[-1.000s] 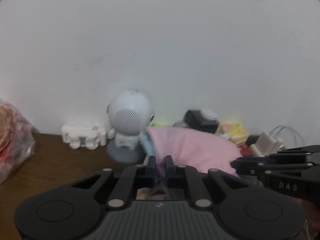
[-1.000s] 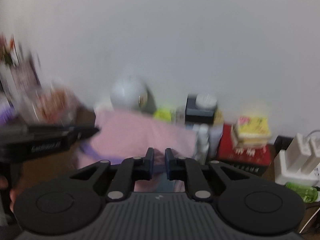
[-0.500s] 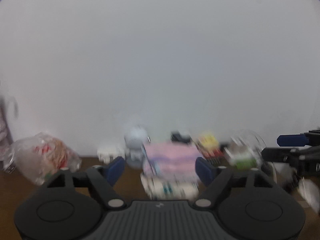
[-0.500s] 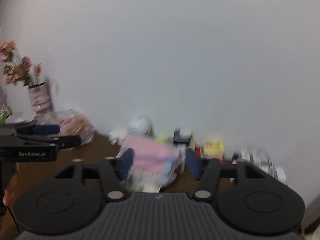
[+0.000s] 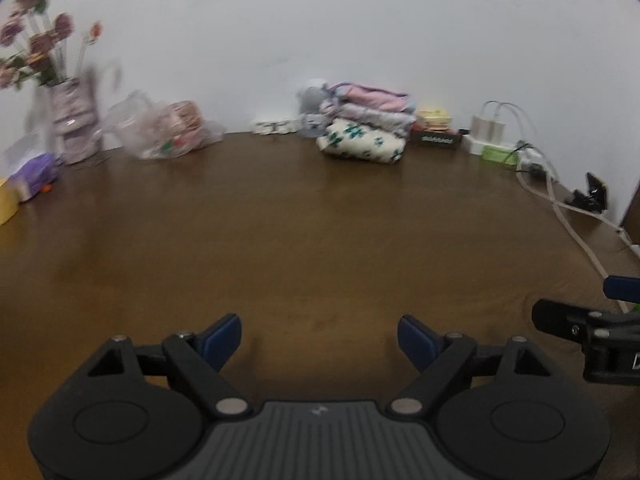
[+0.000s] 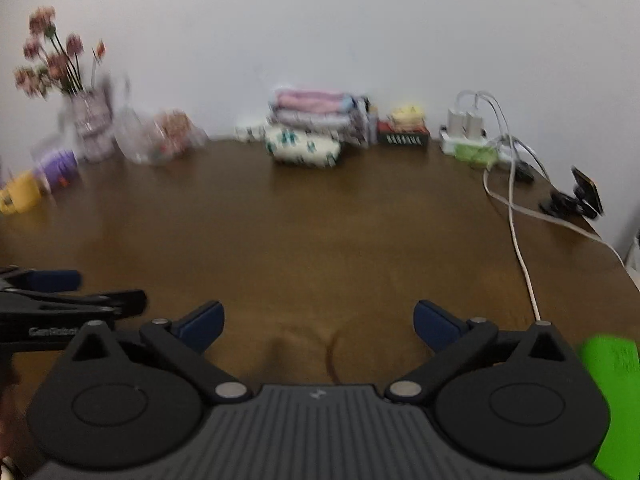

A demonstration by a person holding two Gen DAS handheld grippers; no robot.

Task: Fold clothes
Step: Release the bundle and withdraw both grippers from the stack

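Observation:
A stack of folded clothes (image 5: pixel 366 124) sits at the back of the brown table (image 5: pixel 304 232) against the white wall: a pink piece on top, a pale patterned one under it, a white one with green print at the bottom. It also shows in the right wrist view (image 6: pixel 310 128). My left gripper (image 5: pixel 320 338) is open and empty, far in front of the stack. My right gripper (image 6: pixel 318 326) is open and empty too, beside the left one. Each shows at the other view's edge: the right (image 5: pixel 576 320), the left (image 6: pixel 72 300).
A vase of flowers (image 5: pixel 60 92), a plastic bag (image 5: pixel 168 128) and a purple pack (image 5: pixel 34 172) stand at the back left. Chargers and cables (image 5: pixel 532 168), a red box (image 6: pixel 404 134) and a phone clamp (image 6: pixel 576 200) are at the right. A green object (image 6: pixel 616 392) lies near right.
Both grippers let go of the pink garment, opened, and drew back from the wall. The pink piece now lies on top of the stack.

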